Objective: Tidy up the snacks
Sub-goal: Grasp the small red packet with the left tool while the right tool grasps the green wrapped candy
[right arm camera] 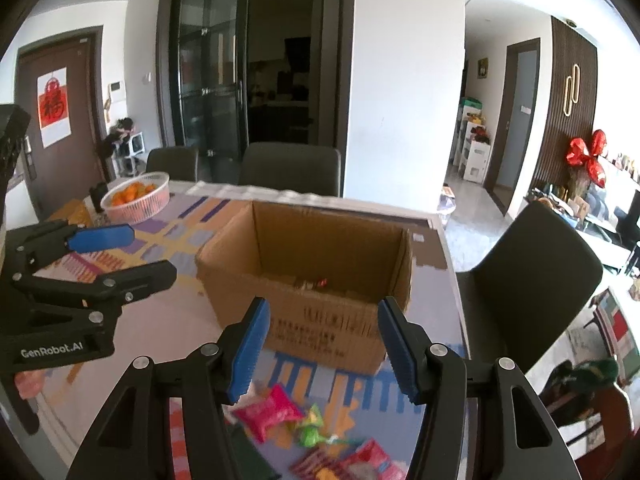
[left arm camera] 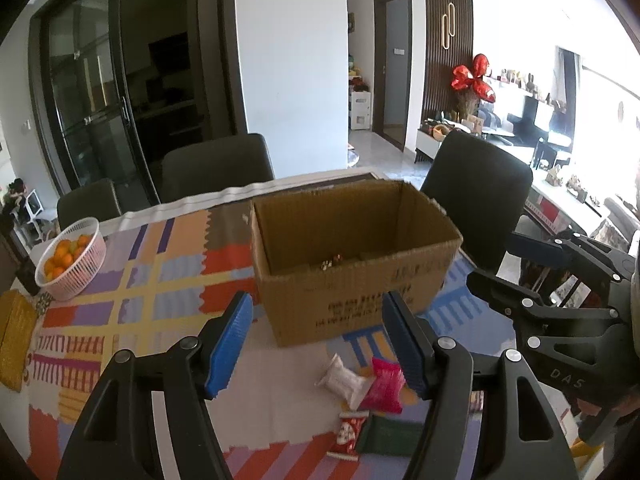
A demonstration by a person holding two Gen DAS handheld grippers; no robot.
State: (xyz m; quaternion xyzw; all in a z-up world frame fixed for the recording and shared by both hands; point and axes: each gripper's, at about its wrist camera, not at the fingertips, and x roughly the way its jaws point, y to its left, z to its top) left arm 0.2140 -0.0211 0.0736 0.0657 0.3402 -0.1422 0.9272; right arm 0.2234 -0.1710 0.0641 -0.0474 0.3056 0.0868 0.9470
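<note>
While facing the open cardboard box [left arm camera: 356,264] at centre frame from the left wrist, sees the left gripper [left arm camera: 320,344] with blue pads parted fairly wide and nothing between them. Lower centre, on the patterned tablecloth [left arm camera: 160,280], just below the box: a white snack packet [left arm camera: 340,378], a pink snack packet [left arm camera: 386,388], a red-and-white packet [left arm camera: 350,432] and a dark green packet [left arm camera: 390,436], lying close together. Left edge: a white basket of oranges [left arm camera: 70,258], well apart from the box. Behind the table, dark chairs [left arm camera: 218,168]; at right edge, the right gripper [left arm camera: 516,268] reaching in from the side, jaws parted. Inside the box, something small and blurred on the floor, not identifiable. From the right wrist, looks down on the same box [right arm camera: 308,264] at centre, with the right gripper [right arm camera: 320,352] held wide, empty, tilted downward toward the table. Below it, blurred: the pink packet [right arm camera: 268,414], a bright green wrapper [right arm camera: 314,428] and red packets [right arm camera: 360,462], the latter two unseen from the left wrist. Left side: the left gripper [right arm camera: 136,252], jaws apart; upper left, the orange basket [right arm camera: 136,198]. Unobstructed between pads and packets.
</note>
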